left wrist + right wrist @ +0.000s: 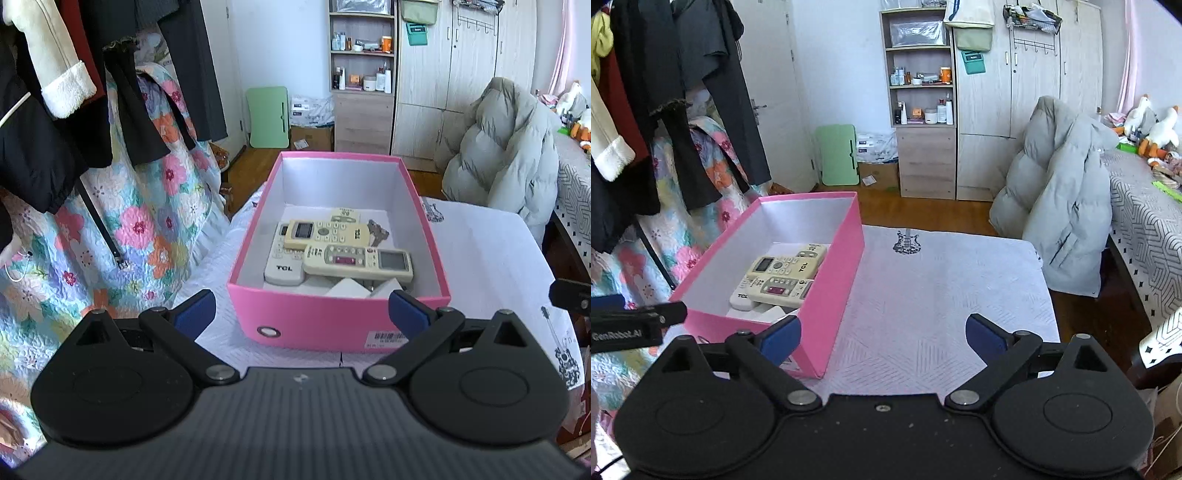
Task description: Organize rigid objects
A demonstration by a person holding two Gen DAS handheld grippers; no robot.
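A pink box (317, 317) stands on the white table cloth (487, 251). Inside lie several remote controls (356, 260), a bunch of keys (378, 232) and white blocks (347, 286). My left gripper (301, 314) is open and empty, just in front of the box's near wall. In the right wrist view the box (833, 295) sits at the left with the remotes (781, 275) in it. My right gripper (882, 339) is open and empty above the cloth (942, 295), to the right of the box's near corner.
Hanging clothes (110, 92) and a floral quilt (110, 229) are close on the left. A grey puffer coat (1063, 206) hangs on a chair beyond the table's right side. A shelf unit (923, 110) and a wardrobe (1034, 92) stand at the back wall.
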